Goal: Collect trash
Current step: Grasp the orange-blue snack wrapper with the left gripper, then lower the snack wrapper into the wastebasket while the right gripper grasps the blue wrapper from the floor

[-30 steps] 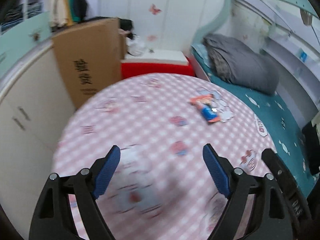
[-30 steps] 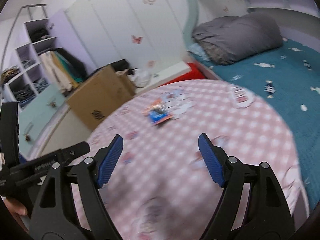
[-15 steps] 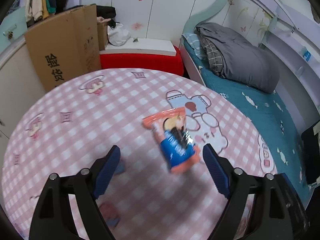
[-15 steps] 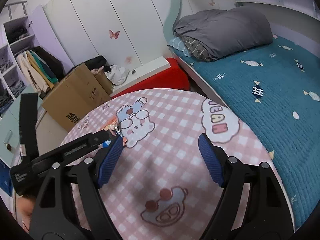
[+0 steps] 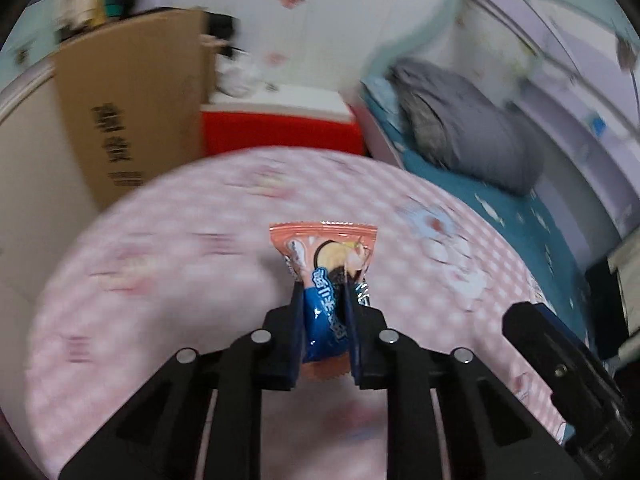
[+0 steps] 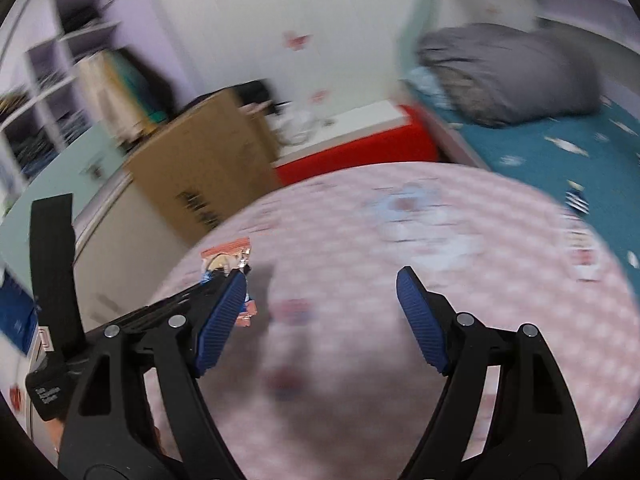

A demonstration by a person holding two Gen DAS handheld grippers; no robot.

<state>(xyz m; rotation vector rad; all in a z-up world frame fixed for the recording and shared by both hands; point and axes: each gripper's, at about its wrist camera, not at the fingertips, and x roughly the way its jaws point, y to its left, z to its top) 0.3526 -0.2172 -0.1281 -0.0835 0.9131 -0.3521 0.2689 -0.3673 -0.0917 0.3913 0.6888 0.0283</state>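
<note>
An orange and blue snack wrapper sits between the jaws of my left gripper, which are closing; the pads press on its blue lower half, and its orange top sticks out past the fingertips over the pink checked round table. In the right wrist view the same wrapper shows at the left, at the tip of the left gripper. My right gripper hangs open over the table with nothing between its blue pads. Its black body shows at the right of the left wrist view.
A tall cardboard box and a red box with a white lid stand beyond the table's far edge. A bed with a grey duvet runs along the right. White cabinets and open shelves are at the left.
My left gripper came down around the snack wrapper and its jaws closed on it. The right gripper swung sideways across the table and stayed open.
</note>
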